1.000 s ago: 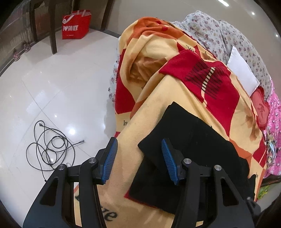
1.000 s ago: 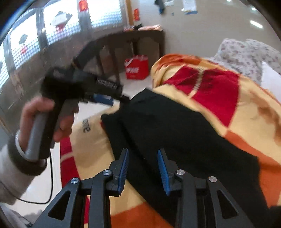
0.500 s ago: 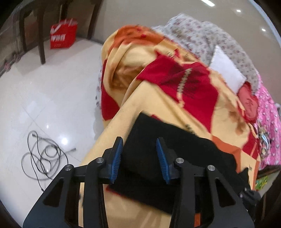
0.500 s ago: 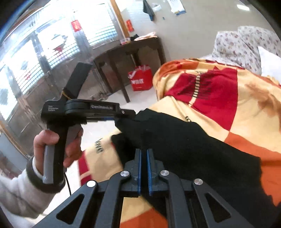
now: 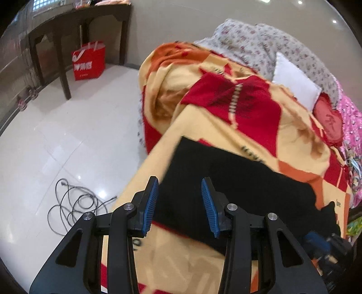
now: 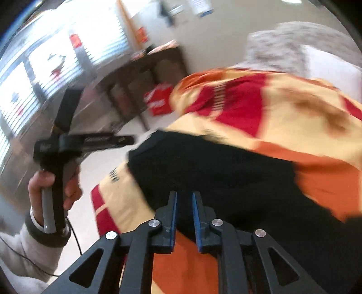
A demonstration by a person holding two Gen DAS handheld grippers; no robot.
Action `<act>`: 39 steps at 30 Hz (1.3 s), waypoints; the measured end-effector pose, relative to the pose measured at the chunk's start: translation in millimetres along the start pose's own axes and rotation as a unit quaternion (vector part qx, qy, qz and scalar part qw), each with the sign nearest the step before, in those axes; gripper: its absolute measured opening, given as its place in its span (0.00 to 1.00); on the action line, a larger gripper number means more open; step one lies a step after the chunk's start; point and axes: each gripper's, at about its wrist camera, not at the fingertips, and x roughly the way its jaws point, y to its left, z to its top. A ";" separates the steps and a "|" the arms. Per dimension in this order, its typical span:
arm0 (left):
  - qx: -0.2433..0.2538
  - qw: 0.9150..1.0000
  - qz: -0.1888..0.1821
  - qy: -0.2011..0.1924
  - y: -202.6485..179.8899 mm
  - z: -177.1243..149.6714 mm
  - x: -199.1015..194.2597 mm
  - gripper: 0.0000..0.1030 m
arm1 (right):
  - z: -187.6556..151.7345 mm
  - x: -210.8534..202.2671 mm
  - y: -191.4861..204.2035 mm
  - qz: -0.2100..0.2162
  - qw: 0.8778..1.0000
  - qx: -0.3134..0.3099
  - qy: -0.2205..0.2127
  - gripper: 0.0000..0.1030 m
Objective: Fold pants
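Black folded pants [image 5: 237, 187] lie lengthwise across my blanket [image 5: 226, 126]; left gripper [image 5: 179, 203] wide open, empty; right gripper [image 6: 184, 212] slightly parted, grip unclear.

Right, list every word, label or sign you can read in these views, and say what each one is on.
Red shopping bag: white print, a heart-like mark then characters, too blurred to read.
Blanket: dark lettering beside the black pants, and more by the left gripper; too smeared and cut off to read.
Left gripper's body, seen from the right wrist: a pale label, blurred.
Wall papers and window decorations: unreadable.
Nothing reads cleanly.
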 end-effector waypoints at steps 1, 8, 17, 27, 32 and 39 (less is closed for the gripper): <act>0.004 1.000 0.000 -0.003 -4.0 -1.1 -2.1 0.39 | -4.5 -12.8 -11.3 -0.019 1.000 0.012 -0.007 0.15; 0.045 0.998 -0.036 0.012 -52.7 -14.9 1.6 0.42 | -55.1 -109.3 -114.4 -0.208 0.970 0.120 -0.031 0.29; 0.132 0.987 -0.066 0.065 -134.5 -44.4 31.1 0.42 | -70.8 -111.1 -176.0 -0.198 0.960 0.199 -0.013 0.29; 0.129 0.986 -0.062 0.080 -145.6 -47.4 46.6 0.46 | 22.2 -28.5 -172.8 -0.069 0.980 0.179 -0.052 0.29; 0.137 0.985 -0.065 0.079 -148.3 -48.8 46.4 0.47 | 20.9 -56.4 -166.9 -0.081 0.979 0.175 -0.068 0.29; 0.131 0.986 -0.077 0.075 -146.9 -50.5 48.2 0.52 | -42.7 -116.5 -188.2 -0.205 0.959 0.193 0.001 0.31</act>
